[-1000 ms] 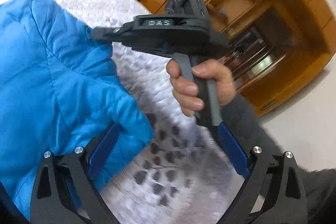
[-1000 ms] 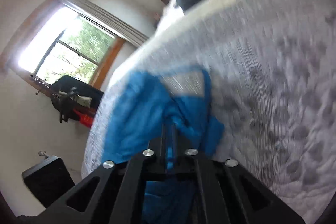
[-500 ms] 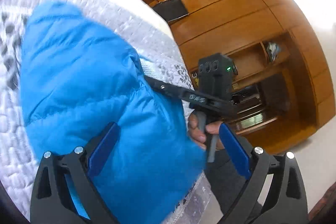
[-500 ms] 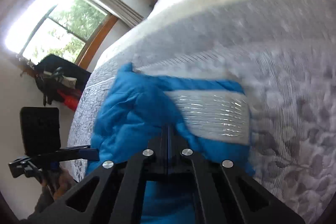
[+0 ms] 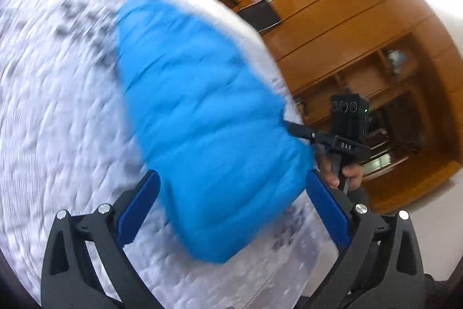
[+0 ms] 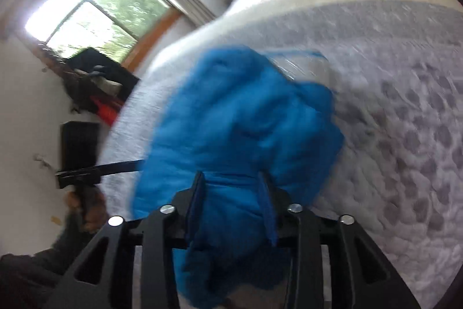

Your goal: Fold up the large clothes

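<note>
Left wrist view: one blue padded jacket [image 5: 208,118] lies on one bed [image 5: 58,112] with a grey patterned quilt. The left gripper [image 5: 231,210] has two blue-padded fingers [image 5: 139,204] spread wide, and the jacket's near end sits between them, touching neither. The right gripper [image 5: 292,129] reaches into the jacket's right edge, its handle in a hand [image 5: 344,173].

Right wrist view: the same single jacket [image 6: 240,135] bulges up between the right gripper's [image 6: 234,204] two fingers [image 6: 266,210], which stand partly apart with fabric bunched between them. Whether they pinch it, I cannot tell.
</note>
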A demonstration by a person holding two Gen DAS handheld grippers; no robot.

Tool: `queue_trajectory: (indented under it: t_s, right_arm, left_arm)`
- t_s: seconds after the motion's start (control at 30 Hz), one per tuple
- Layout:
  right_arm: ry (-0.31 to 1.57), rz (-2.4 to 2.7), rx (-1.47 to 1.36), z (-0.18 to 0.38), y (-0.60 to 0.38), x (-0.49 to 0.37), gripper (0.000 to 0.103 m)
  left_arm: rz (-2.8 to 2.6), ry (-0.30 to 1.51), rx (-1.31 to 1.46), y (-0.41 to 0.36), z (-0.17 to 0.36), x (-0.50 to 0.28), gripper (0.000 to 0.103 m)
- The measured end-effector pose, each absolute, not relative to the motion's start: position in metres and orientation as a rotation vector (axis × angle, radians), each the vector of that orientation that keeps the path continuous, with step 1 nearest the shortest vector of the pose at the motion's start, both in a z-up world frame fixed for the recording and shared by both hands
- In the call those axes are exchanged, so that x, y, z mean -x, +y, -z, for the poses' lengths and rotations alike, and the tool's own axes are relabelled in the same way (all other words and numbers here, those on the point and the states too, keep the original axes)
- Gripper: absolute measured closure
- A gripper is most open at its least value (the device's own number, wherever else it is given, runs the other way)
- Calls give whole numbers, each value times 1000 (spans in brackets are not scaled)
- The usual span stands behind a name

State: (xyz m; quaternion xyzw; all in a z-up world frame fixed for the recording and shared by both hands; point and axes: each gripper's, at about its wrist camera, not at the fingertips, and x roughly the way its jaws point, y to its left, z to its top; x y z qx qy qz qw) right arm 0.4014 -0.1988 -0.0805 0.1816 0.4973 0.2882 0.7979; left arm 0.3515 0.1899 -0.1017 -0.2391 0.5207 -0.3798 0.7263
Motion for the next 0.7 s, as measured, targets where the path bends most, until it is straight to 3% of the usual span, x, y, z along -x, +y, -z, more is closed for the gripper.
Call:
queue_trajectory:
  t_s: [0.03,0.2,0.3,0.33,0.37,0.4,0.7]
  right_arm:
    - [1066,-598,-411,82,-203,-399,83]
    - [919,-678,-435,41,-200,-354,79]
    - [959,-680,-348,53,-180,-344,81]
    - [978,-659,-323,61,-178,-344,86]
    - [1003,-635,-310,71,-180,-347,100]
    - [1015,-608,-310,78,-186,-352,103]
    - [1027,-642,-485,96,-216,-355,103]
  left_arm:
    - [833,1167,547,193,108,-352,3]
    - [851,1209,654,201,132,-353,3]
    - [883,1221,735,200,145,-356,3]
    - [890,1222,750,197,148,-356,3]
    - [902,1220,767,194,151,-355,3]
    - [916,1220,789,190,153,-355,3]
    - [955,1201,841,169,157,-349,3]
